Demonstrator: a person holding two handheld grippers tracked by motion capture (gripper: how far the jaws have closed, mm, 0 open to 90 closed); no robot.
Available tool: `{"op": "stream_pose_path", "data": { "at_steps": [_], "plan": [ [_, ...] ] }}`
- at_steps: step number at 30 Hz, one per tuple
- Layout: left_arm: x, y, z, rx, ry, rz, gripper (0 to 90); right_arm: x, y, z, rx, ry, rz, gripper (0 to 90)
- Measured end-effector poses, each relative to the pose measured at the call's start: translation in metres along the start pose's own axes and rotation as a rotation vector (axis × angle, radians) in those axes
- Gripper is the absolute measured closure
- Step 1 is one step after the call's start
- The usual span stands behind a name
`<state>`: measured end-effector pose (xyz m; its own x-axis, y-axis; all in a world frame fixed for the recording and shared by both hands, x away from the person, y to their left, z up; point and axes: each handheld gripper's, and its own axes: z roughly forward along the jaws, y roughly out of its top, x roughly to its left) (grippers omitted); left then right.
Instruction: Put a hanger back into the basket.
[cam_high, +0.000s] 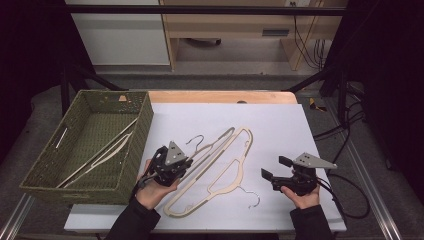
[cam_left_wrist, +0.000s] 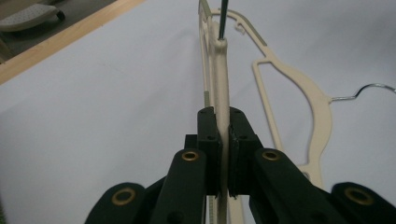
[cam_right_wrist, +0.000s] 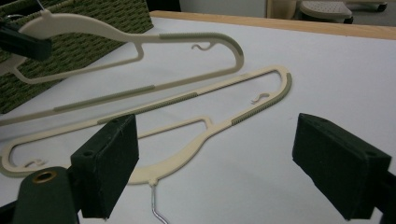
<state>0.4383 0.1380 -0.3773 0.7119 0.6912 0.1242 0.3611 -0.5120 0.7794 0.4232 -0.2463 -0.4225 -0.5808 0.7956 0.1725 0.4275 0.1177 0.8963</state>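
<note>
From the high view, the left claw (cam_high: 176, 161) sits at the near left of the white desk (cam_high: 280, 125), closed on the upper cream hanger (cam_high: 212, 146) close to its metal hook. That hanger runs slantwise across the middle of the desk. A second cream hanger (cam_high: 235, 172) lies just beside it on the right, flat on the desk, its wire hook pointing toward the near edge. A green woven basket (cam_high: 137, 142) stands right beside the left claw, on its left, with another pale hanger (cam_high: 102, 152) lying aslant inside. The right claw (cam_high: 272, 169) rests low at the near right, jaws spread wide with nothing between them, apart from both hangers.

In the left gripper view, the two black jaws press together on the thin edge of the held hanger (cam_left_wrist: 222, 93), which stands on edge and runs straight away from the camera. The other hanger (cam_left_wrist: 314, 107) lies flat to the right.

In the right gripper view, the jaws stand far apart around bare desk. The flat hanger (cam_right_wrist: 196, 135) lies just beyond them, the lifted hanger (cam_right_wrist: 140, 42) farther off, and the basket (cam_right_wrist: 93, 23) behind that.
</note>
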Motion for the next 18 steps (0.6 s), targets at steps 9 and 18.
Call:
{"op": "stream_pose_path", "data": {
  "at_steps": [9,18],
  "plan": [
    [0.008,0.012,-0.038,-0.099,-0.003,-0.004,85.5,0.0,0.001,-0.001,-0.016,-0.008,0.006,10.8],
    [0.017,0.032,-0.068,-0.177,-0.044,-0.004,85.5,0.0,0.003,-0.003,-0.029,-0.022,0.008,7.5]
  ]
}}
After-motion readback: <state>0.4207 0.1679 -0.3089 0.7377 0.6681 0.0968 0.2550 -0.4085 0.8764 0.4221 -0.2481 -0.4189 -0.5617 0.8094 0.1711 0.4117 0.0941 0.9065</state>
